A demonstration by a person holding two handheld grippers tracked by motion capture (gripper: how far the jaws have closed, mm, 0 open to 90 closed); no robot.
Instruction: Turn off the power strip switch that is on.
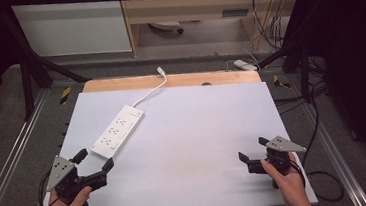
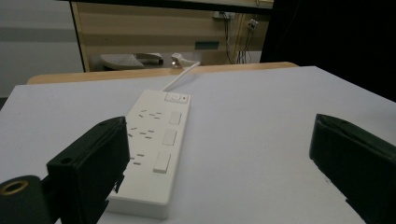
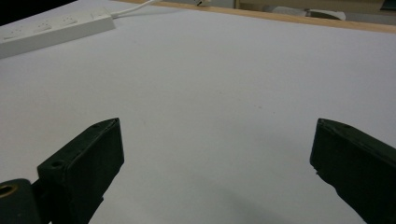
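Observation:
A white power strip (image 1: 118, 130) lies slantwise on the left half of the white table top (image 1: 193, 132), its cord (image 1: 151, 91) running to a plug (image 1: 161, 72) at the wooden far edge. My left gripper (image 1: 94, 160) stands open just short of the strip's near end, nothing between its jaws. Seen from the left gripper view, the power strip (image 2: 159, 140) sits close ahead, beside the left jaw. At the right front of the table my right gripper (image 1: 253, 147) is open and holds nothing. The power strip (image 3: 51, 30) lies far off in the right gripper view.
A wooden strip (image 1: 169, 81) borders the table's far edge. Metal frame rails (image 1: 5, 158) run along both sides, with cables (image 1: 319, 136) on the floor at the right. A shelf unit (image 1: 187, 7) stands behind the table.

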